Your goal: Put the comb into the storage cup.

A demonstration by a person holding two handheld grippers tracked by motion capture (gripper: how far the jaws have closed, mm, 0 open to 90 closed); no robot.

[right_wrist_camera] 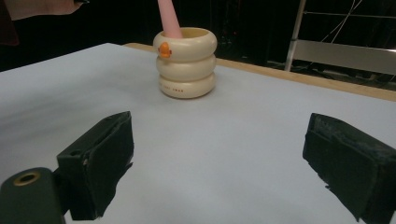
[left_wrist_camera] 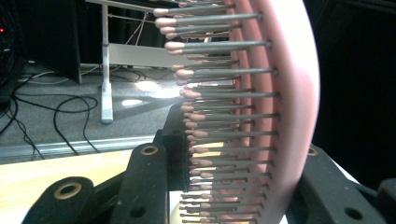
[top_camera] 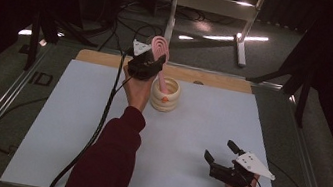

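A pink hairbrush [top_camera: 160, 47] stands nearly upright, its handle [right_wrist_camera: 169, 18] inside a cream ringed cup [top_camera: 165, 94] with a small orange duck mark [right_wrist_camera: 164, 50]. My left gripper [top_camera: 151, 63] is shut on the brush head at the far middle of the table. In the left gripper view the brush's pink back [left_wrist_camera: 294, 93] and its grey bristles [left_wrist_camera: 219, 98] sit between the black jaws. My right gripper [top_camera: 221, 153] rests low at the near right, open, with nothing between its fingers [right_wrist_camera: 100, 158].
A white sheet [top_camera: 73, 124] covers the table, with a wooden edge [top_camera: 109, 59] at the far side. A black cable [top_camera: 98, 128] trails from the left gripper along the sleeve. A white metal stand [top_camera: 219, 5] and floor cables lie beyond the table.
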